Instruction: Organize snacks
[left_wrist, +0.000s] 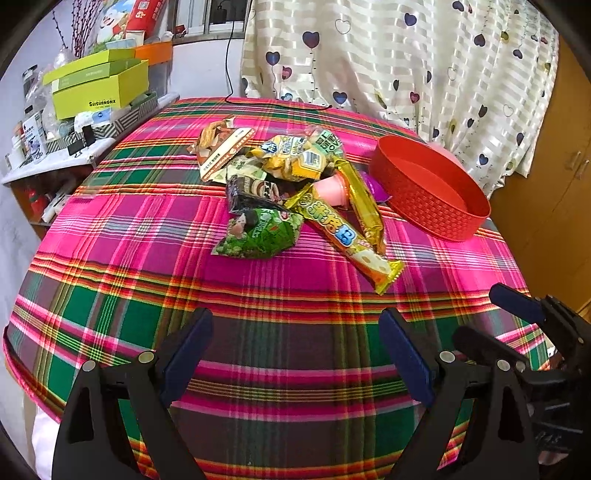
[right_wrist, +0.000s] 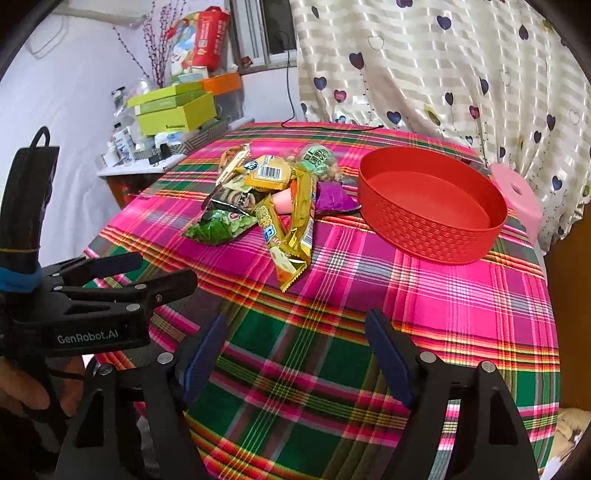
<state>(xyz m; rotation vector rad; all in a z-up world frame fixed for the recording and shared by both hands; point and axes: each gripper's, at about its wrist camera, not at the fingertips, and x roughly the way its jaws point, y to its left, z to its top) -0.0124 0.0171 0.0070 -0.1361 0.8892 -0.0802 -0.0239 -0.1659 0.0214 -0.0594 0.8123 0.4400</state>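
Left wrist view shows the left gripper (left_wrist: 295, 354) low over the near part of the plaid tablecloth (left_wrist: 258, 369), its two blue-padded fingers (left_wrist: 186, 354) spread wide with nothing between them. The right gripper (right_wrist: 295, 354) hangs the same way in its own view, fingers apart and empty, and it also shows at the right edge of the left view (left_wrist: 524, 306).

Taking the red basket (right_wrist: 436, 236) as the landmark: it sits on the cloth, round, with a patterned wall, and nothing shows inside it. The snack pile (left_wrist: 291, 177) lies just to its left, near it but mostly apart. Closest to the basket is a purple packet (right_wrist: 334, 197), which looks to touch or nearly touch the basket wall. Two long gold bars (left_wrist: 347, 230) stretch from the pile toward the grippers, one crossing the other. A pink jelly cup (left_wrist: 334, 190) rests between them. A green bag (left_wrist: 260, 232) lies on the pile's near-left side, farther from the basket, with a dark wrapper (left_wrist: 251, 192) just behind it. Yellow packets (left_wrist: 295, 158) and a tan pouch (left_wrist: 218, 147) fill the far side of the pile.

Beyond the basket hangs a curtain with hearts (left_wrist: 424, 55), and a pink stool (right_wrist: 517, 195) stands just behind the basket. Far left of the pile, green boxes (left_wrist: 99, 85) are stacked on a cluttered shelf.
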